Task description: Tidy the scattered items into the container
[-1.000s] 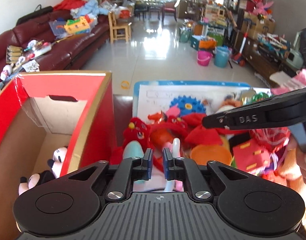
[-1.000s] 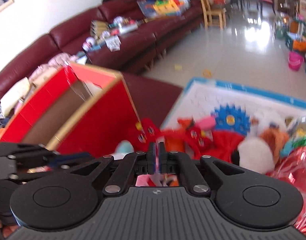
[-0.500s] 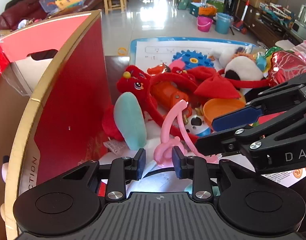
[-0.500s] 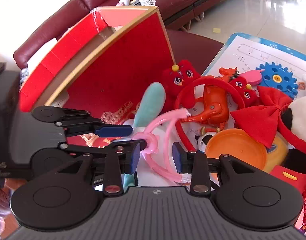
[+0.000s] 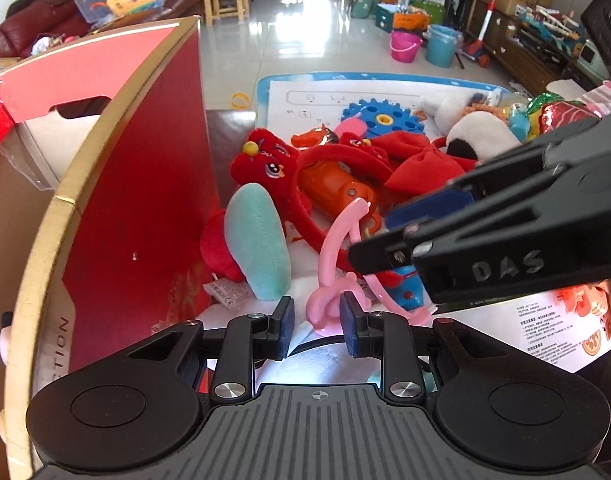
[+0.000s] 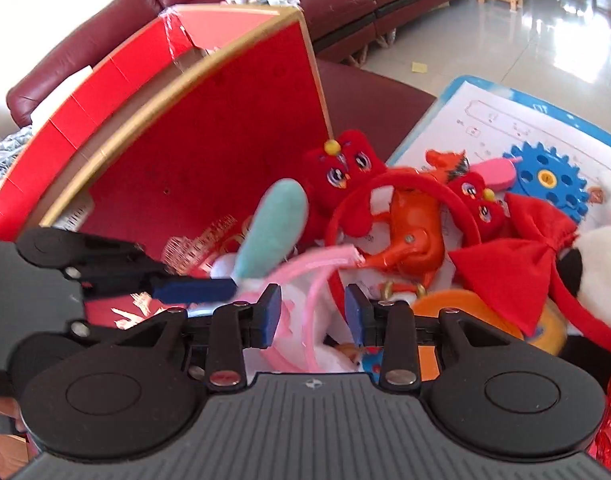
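Your left gripper (image 5: 316, 322) is standing spread around the knot of the pink headband (image 5: 332, 264), pads not pressing it. Your right gripper (image 6: 312, 311) is spread too, its jaws having just opened, with pink strands between them. The toys are lying just beside the red cardboard box (image 5: 145, 184).

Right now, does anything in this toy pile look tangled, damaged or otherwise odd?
Yes: the pink headband lies looped through the red headband, so lifting one may drag the other. Clear tape patches the red cardboard box at a top corner.
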The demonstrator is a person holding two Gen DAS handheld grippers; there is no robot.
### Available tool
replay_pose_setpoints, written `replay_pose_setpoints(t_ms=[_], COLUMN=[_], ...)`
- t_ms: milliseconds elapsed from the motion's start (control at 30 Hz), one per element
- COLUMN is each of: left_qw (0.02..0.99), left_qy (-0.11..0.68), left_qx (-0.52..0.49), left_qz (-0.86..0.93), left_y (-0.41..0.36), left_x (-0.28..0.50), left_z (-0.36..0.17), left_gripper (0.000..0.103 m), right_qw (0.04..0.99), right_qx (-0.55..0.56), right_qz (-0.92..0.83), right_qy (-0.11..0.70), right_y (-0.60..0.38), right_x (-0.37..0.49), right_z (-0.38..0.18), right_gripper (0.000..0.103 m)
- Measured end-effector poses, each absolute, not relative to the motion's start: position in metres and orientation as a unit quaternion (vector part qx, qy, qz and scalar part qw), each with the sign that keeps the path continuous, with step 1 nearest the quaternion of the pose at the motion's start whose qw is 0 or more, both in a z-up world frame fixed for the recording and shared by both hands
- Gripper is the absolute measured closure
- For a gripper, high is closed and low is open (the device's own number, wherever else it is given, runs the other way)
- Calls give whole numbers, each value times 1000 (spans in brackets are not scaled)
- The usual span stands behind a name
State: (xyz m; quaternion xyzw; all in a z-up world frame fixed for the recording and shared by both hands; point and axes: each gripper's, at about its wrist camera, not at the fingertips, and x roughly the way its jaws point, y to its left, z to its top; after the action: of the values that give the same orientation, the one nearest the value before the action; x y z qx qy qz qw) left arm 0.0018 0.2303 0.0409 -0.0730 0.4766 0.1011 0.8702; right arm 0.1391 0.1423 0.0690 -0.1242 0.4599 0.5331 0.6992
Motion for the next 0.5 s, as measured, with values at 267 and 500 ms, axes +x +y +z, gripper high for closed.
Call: replay_pose_setpoints(t_ms=[267,500], left_qw=[873,870], left_qy=[478,485], left_qx=[-44,-36], left_qz=[84,82], left_y=[216,211], left_x=[5,9], left_z=[35,33], left_gripper=[57,53], right_qw=[680,657], right_qx=[-101,-18], right_qz=[493,479], right_qy=[534,582], right_y=[156,165], right_x=[159,167], right_z=[42,11], right_gripper=[39,61])
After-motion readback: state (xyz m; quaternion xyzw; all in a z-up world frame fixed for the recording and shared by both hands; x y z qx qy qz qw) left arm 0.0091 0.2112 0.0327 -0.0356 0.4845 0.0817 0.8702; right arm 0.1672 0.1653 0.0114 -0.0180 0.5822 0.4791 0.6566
